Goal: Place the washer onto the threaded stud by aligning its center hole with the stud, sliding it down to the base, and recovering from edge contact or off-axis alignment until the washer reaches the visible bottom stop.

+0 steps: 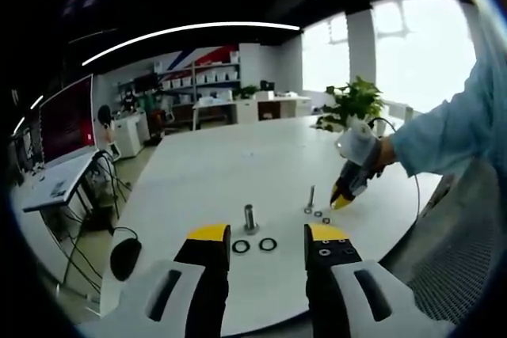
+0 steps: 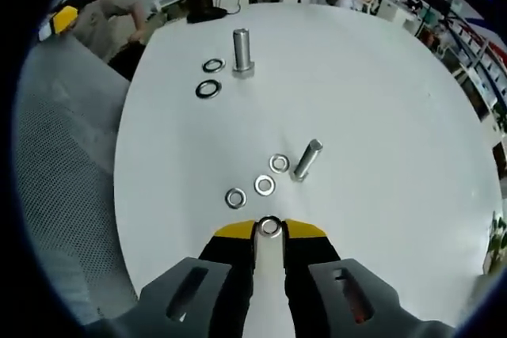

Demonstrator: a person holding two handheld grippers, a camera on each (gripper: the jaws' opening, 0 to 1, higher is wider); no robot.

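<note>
1. Starting at our right gripper (image 2: pixel 270 231): the yellow tips are pinched in narrow around a small silver washer (image 2: pixel 270 227), which sits right between them, low over the white table (image 2: pixel 380 116). Looks like a grip, though we can't tell for sure whether it's lifted off yet.
2. Our left gripper (image 1: pixel 268 235) is spread wide and holding nothing, hanging above the table edge.
3. Just past the right tips there are three more loose washers (image 2: pixel 264 185) in a short row, and the nearest stud (image 2: pixel 306 159) stands right beside the far end of that row, tilted in this fisheye picture.
4. So we'd say we're at the pick-up step. Next we need to carry the washer over the stud's top, level it, line the hole up and let it slide down to the base.
5. The right gripper view gives the close look at the washer itself. The left gripper view shows the other gripper (image 1: pixel 342 195) from the side, plus a second stud (image 1: pixel 250 218) with two dark rings (image 1: pixel 254 245) up close.
</note>
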